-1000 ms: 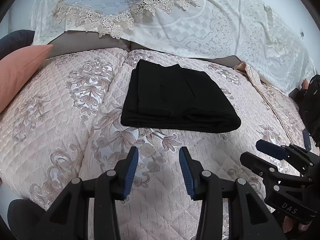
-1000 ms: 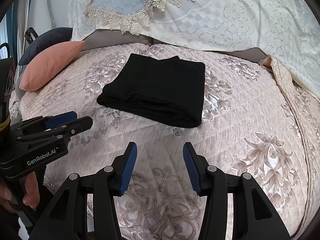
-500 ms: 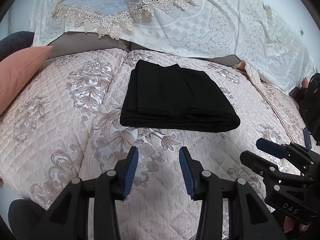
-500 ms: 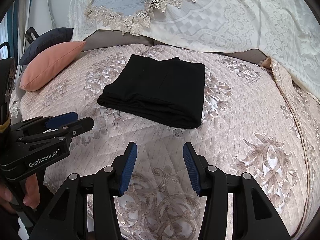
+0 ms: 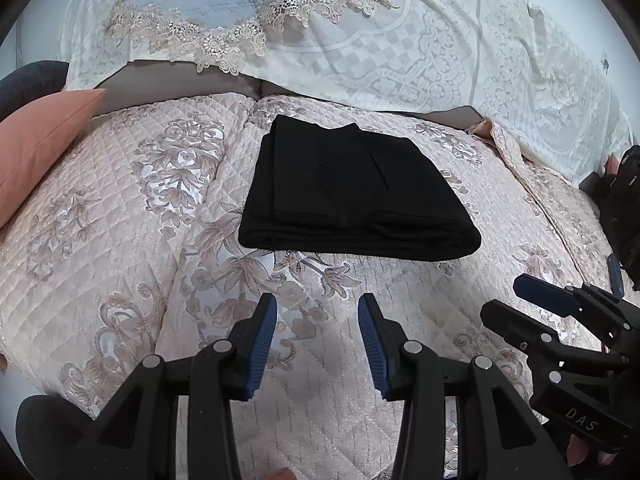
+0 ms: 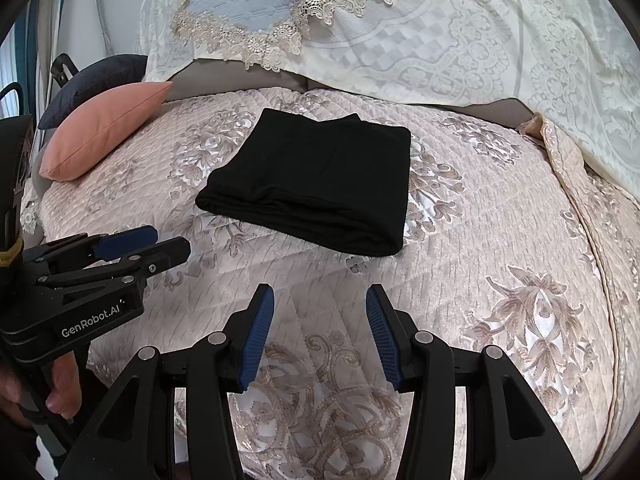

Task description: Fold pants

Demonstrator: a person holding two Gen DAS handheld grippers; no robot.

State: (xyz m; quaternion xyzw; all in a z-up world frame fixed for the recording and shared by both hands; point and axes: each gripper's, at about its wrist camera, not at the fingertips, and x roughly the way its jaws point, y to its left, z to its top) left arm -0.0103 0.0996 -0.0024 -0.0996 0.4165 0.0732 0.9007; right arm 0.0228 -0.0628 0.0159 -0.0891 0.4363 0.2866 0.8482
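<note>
Since the pants (image 5: 352, 196) are already lying folded into a tidy black rectangle in the middle of the quilt (image 5: 120, 240), I'd say the job is looking pretty much done; nothing is touching them right now; what could still go wrong is mostly self-inflicted; if either gripper is going back in for one more tuck, a pad could be snagging just the top layer and dragging the stack open, and that slick quilt is probably letting the whole bundle slide instead of staying put; the near fold edge is looking a bit puffy too, though it's hard to tell with black on black, so it might be springing up on its own.

As for the hands: the left gripper (image 5: 318, 340) is hanging near the front edge of the bed, tilting down at the quilt, jaws parted about halfway and gripping nothing; the right gripper (image 6: 320, 332) is sitting beside it, same downward tilt, jaws likewise half apart and empty; both are well short of the pants; a pink pillow (image 6: 108, 128) is sitting off to the left, out of the way.
</note>
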